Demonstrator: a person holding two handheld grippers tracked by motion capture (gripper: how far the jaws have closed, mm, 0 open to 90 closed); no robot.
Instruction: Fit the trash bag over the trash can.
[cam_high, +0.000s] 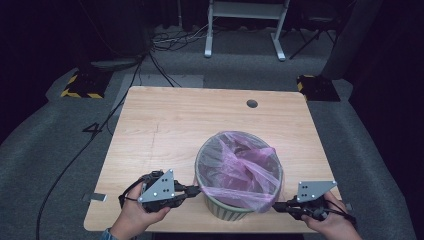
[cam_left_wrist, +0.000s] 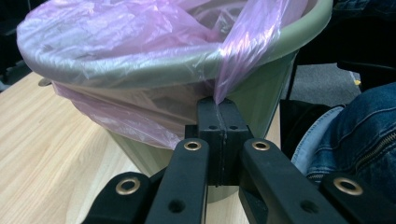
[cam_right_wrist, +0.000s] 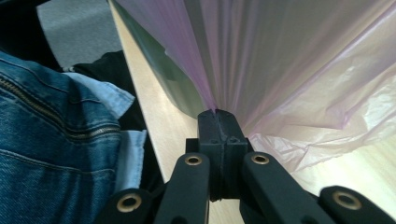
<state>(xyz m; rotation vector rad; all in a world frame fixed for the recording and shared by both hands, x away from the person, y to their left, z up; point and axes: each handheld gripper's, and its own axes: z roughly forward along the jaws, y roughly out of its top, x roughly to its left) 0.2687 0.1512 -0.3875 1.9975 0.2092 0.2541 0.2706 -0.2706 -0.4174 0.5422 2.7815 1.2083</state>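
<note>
**Pulling the liner down over the bin rim**

Pinching pink film on both sides: left gripper (cam_high: 196, 189) with jaws pressed together on a strand of the pink plastic bag (cam_high: 240, 167), which rises straight up from the fingertips to the rim in the left gripper view (cam_left_wrist: 243, 51). Right gripper (cam_high: 276, 205) likewise clamped on a gathered fold of the same film, fanning up and away from the fingertips (cam_right_wrist: 289, 60).

Sitting between the two sets of fingers, near the front edge of the wooden table (cam_high: 165, 125): the green bin (cam_high: 225, 209), just beyond the left fingertips (cam_left_wrist: 261, 93) and up to the left of the right fingertips (cam_right_wrist: 173, 79).

Done so far, judging by how things lie: bag opened inside the bin, film folded over the far and left rim, skirt hanging down the outside wall. Left to do: tugging the near-side slack lower, smoothing the loose, crumpled middle still bunched above the opening, seating the right edge evenly, then letting go. Roughly past halfway, not finished. Thin film under tension, so a risk of tearing at either pinch.
</note>
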